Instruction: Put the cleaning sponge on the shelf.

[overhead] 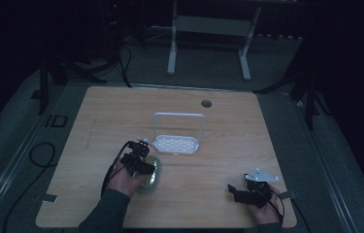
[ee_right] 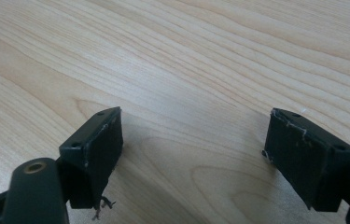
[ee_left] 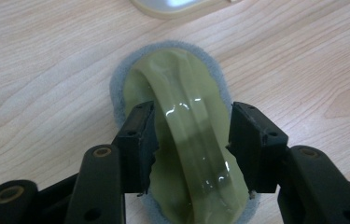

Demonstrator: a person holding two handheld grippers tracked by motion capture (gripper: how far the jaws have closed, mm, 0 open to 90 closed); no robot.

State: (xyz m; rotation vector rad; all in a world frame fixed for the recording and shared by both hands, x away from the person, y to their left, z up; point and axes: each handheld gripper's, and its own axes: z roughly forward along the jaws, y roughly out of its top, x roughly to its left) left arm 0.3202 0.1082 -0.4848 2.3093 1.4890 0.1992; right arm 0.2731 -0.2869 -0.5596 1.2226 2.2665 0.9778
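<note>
An olive-green scrubber (ee_left: 177, 84) with a glossy arched handle and a grey pad underneath lies flat on the wooden table (overhead: 218, 121). My left gripper (ee_left: 189, 126) has one jaw pressed against each side of the handle, shut on it. From above, the left gripper (overhead: 145, 166) sits over the scrubber (overhead: 155, 178) at the table's front left. My right gripper (ee_right: 193, 135) is open, its jaws wide apart over bare wood with nothing between them. In the high view the right gripper (overhead: 234, 191) rests near the front right corner.
A white perforated tray (overhead: 177, 144) with a tall wire hoop handle (overhead: 178, 116) stands mid-table, just beyond the scrubber; its cream edge (ee_left: 182, 7) shows at the top of the left gripper view. A cable hole (overhead: 206, 103) sits near the far edge.
</note>
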